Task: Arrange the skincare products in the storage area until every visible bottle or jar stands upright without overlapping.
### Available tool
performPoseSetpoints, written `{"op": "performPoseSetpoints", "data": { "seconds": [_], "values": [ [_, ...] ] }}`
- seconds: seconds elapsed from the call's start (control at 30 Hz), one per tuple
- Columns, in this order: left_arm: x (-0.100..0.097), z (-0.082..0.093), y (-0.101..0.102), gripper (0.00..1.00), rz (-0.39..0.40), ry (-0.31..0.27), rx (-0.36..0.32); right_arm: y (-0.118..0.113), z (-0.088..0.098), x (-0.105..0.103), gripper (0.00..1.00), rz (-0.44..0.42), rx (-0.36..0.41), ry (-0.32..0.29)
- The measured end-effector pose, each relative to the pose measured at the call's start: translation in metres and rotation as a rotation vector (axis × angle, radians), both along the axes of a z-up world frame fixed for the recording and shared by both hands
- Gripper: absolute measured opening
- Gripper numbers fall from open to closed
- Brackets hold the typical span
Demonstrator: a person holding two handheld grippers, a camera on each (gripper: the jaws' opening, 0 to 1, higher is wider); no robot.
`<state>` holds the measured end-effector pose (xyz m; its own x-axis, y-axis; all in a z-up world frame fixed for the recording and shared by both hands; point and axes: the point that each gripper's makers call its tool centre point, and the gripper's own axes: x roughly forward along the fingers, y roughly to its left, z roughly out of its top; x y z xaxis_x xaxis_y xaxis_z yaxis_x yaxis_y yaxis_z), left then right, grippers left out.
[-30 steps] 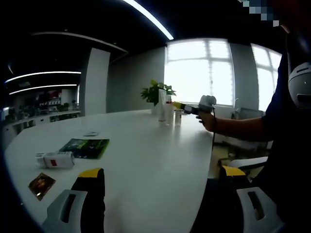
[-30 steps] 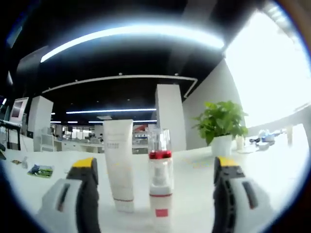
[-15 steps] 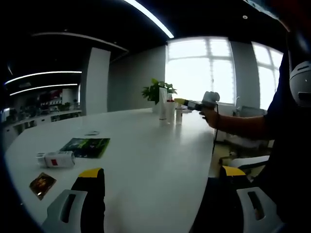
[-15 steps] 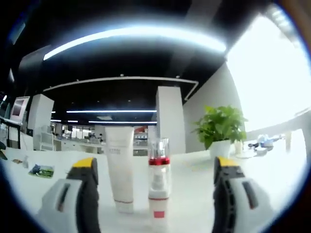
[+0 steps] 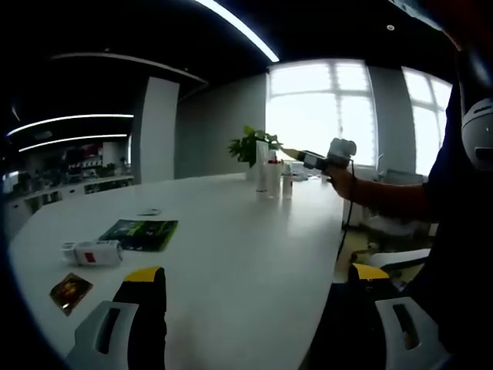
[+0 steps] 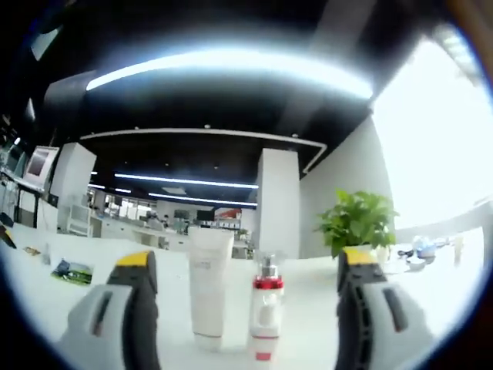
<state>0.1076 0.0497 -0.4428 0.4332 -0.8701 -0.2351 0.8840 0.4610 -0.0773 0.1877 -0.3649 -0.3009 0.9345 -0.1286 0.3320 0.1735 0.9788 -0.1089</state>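
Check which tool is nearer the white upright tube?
Right. The right tool faces the white upright tube close up, tube just beyond its open jaws. The left tool sits at the white table's near end, tube far across.

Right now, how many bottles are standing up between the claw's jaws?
2: a white tube on the left and a red-banded pump bottle beside it on the right. More may hide behind them.
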Motion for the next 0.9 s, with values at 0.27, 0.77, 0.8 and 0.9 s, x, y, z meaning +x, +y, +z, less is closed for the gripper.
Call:
{"op": "performPoseSetpoints", "data": {
  "seconds": [0.27,0.77,0.8,0.9],
  "values": [
    [0.005,-0.001,0.009,1.00,0.048,-0.004,0.000,0.015,0.005,0.005,0.96,0.034,-0.023,0.000],
    [0.011,0.004,0.036,1.00,0.160,-0.015,-0.019,0.053,0.026,0.006,0.93,0.128,-0.065,-0.030],
    [0.011,0.004,0.038,1.00,0.168,-0.017,-0.021,0.057,0.028,0.006,0.93,0.135,-0.071,-0.031],
    [0.012,0.004,0.042,1.00,0.184,-0.020,-0.021,0.069,0.031,0.006,0.92,0.157,-0.095,-0.034]
  ]
}}
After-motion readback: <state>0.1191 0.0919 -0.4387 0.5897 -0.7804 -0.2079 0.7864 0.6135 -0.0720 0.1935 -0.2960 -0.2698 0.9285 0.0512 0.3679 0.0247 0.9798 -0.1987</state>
